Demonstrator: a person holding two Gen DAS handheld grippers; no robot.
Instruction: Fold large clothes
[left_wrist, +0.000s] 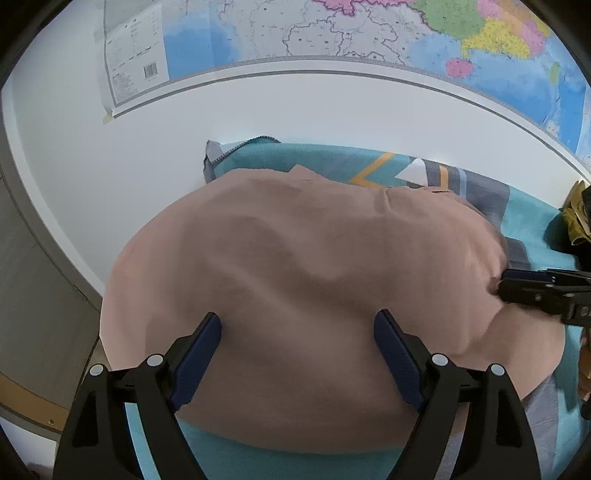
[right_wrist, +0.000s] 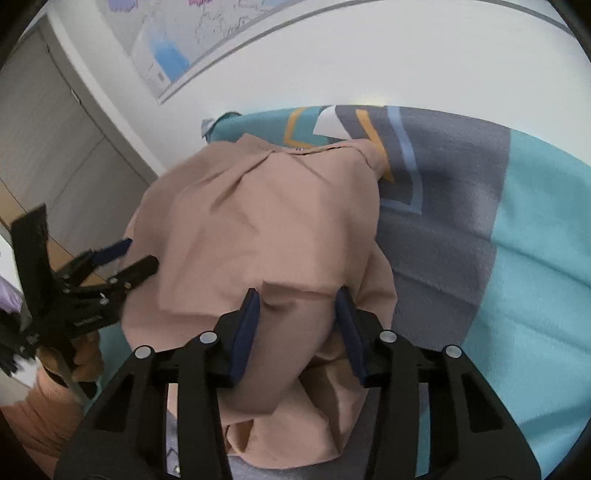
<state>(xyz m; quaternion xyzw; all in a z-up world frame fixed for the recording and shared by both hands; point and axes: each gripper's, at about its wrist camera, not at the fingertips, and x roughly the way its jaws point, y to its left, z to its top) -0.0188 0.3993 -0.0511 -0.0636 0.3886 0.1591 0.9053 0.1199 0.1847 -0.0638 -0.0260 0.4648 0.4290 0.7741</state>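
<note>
Pink fabric: in the left wrist view the garment (left_wrist: 295, 295) lies spread over the teal blanket (left_wrist: 295, 461), lightly rippled, filling the middle of the picture.
Left gripper: the left gripper (left_wrist: 297, 325) hangs over the near part of the cloth, jaws spread wide, blue pads (left_wrist: 397, 354) apart with nothing between them; released.
Right gripper, seen from the left: the right gripper (left_wrist: 517, 288) comes in from the right edge, its tips at the garment's right border where the cloth puckers; from here I cannot tell whether it pinches the fabric.
Backdrop: a white wall (left_wrist: 258, 110) carries a coloured map (left_wrist: 369, 29); the blanket shows grey, orange and white shapes at its far end.

Pink fabric, right wrist view: the garment (right_wrist: 266, 229) lies on the blanket (right_wrist: 535, 240), bunched and folded over itself towards the camera, with a collar-like edge at the far end.
Right gripper: the right gripper (right_wrist: 297, 295) has its jaws partly apart, a raised fold of cloth between the pads (right_wrist: 247, 325); the pads do not clearly press on it.
Left gripper, seen from the right: the left gripper (right_wrist: 129, 254) sits at the garment's left edge, jaws apart.
Surroundings: a grey cabinet (right_wrist: 44, 129) stands at left.
</note>
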